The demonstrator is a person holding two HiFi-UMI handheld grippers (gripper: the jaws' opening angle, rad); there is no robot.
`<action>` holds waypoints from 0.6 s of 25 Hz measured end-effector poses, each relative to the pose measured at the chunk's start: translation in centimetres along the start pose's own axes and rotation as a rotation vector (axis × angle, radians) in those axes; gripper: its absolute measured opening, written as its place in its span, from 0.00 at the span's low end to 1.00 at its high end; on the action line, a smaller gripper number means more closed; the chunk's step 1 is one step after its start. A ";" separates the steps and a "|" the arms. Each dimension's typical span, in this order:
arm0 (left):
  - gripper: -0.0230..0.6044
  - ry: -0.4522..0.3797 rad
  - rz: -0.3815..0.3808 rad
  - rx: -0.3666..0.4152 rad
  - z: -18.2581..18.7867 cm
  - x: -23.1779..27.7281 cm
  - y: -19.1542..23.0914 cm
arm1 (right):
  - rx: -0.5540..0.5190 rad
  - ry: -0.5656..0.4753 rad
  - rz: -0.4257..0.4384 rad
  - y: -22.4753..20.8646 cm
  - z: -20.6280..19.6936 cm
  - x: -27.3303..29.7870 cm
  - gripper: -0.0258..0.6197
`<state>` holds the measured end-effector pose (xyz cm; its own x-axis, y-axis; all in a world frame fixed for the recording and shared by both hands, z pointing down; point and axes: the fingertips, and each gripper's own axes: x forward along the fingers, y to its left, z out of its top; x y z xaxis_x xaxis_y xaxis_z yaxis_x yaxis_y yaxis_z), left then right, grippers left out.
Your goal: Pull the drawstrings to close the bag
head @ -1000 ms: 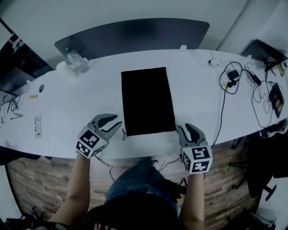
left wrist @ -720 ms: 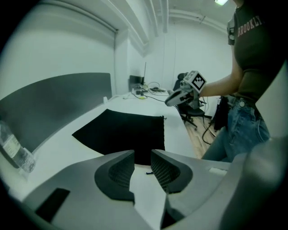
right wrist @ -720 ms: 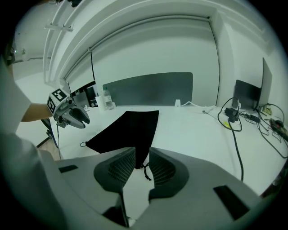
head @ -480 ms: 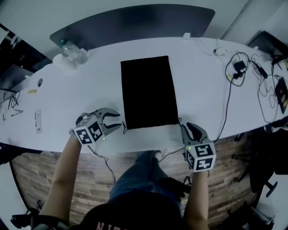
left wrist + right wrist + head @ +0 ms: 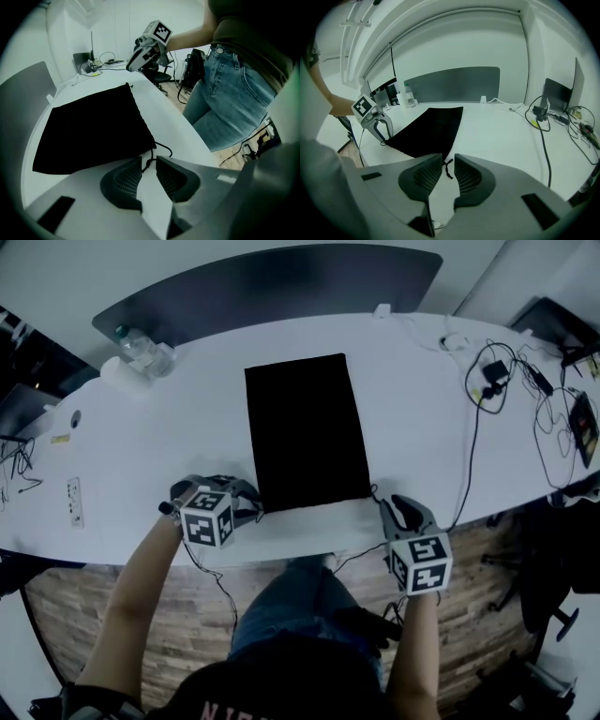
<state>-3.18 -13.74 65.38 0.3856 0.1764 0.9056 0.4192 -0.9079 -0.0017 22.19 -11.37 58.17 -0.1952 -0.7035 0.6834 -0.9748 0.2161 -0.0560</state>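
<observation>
A flat black drawstring bag (image 5: 305,432) lies on the white table (image 5: 169,442), its mouth toward the near edge. My left gripper (image 5: 251,510) is at the bag's near left corner. In the left gripper view its jaws (image 5: 149,159) are closing, with the thin black drawstring (image 5: 161,149) in the gap and the pads clear of it. My right gripper (image 5: 383,507) is at the near right corner. In the right gripper view it (image 5: 448,161) stands narrowly open, and the knotted cord end (image 5: 448,169) lies between the pads, untouched.
A water bottle (image 5: 141,348) stands at the far left. Cables and a charger (image 5: 487,381) sprawl at the right, beside a laptop (image 5: 560,101). A grey partition (image 5: 272,287) runs behind the table. A socket plate (image 5: 75,502) sits at the left. The person's legs are just off the near edge.
The left gripper has swung in toward the bag's near left corner and its jaws have narrowed around the cord. The right gripper has stayed at the right corner.
</observation>
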 end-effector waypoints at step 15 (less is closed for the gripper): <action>0.06 -0.175 0.160 -0.534 -0.1 -0.5 0.6 | -0.222 0.189 0.107 0.7 -4.0 3.7 0.24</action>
<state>-3.25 -14.42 64.99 0.5593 0.0402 0.8280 -0.1103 -0.9863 0.1224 21.19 -11.11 63.57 -0.2513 -0.5346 0.8069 -0.8983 0.4393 0.0113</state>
